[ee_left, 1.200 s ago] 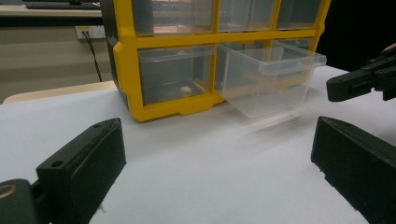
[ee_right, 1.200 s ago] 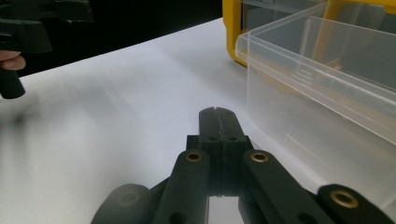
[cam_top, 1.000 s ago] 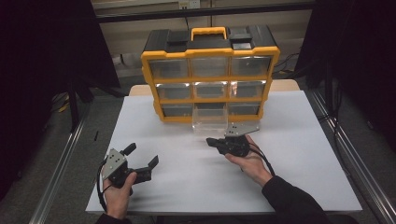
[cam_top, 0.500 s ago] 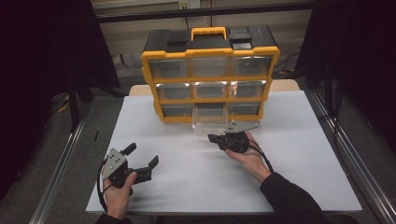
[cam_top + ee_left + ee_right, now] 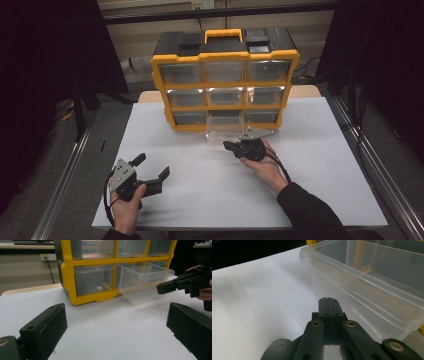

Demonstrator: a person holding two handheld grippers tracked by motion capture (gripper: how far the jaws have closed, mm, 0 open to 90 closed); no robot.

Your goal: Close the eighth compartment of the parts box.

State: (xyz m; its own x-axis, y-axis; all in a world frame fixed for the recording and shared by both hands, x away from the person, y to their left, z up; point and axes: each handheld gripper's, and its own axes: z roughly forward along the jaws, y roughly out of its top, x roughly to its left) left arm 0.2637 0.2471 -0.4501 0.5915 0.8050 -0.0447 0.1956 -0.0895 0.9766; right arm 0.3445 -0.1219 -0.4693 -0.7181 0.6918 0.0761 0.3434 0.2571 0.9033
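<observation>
High view. A yellow-and-black drawer cabinet (image 5: 224,80) stands at the far middle of the white table (image 5: 325,165). Its bottom-centre clear drawer (image 5: 225,129) is pulled out toward the person. The right gripper (image 5: 235,147), held in the person's right hand (image 5: 265,167), sits just in front of that drawer, its tip pointing left along the drawer's front; its jaws are pressed together. The left gripper (image 5: 150,169), held in the left hand (image 5: 127,207), lies well to the left and nearer the person, jaws spread wide with nothing between them.

Left gripper view. Both black jaws rise at the frame's lower corners, far apart, over bare table. Ahead of them stands the cabinet (image 5: 67,272); the clear drawer (image 5: 145,282) projects from it, tilted downward at its front. A small pale object (image 5: 99,287) lies in the compartment to the drawer's left. The right gripper (image 5: 175,285) is close to the drawer's front corner; contact cannot be told.

Right gripper view. The jaws are closed flat against each other, gripping nothing. The drawer (image 5: 367,282) lies just beyond and to the right of the tip, its rim above it.
</observation>
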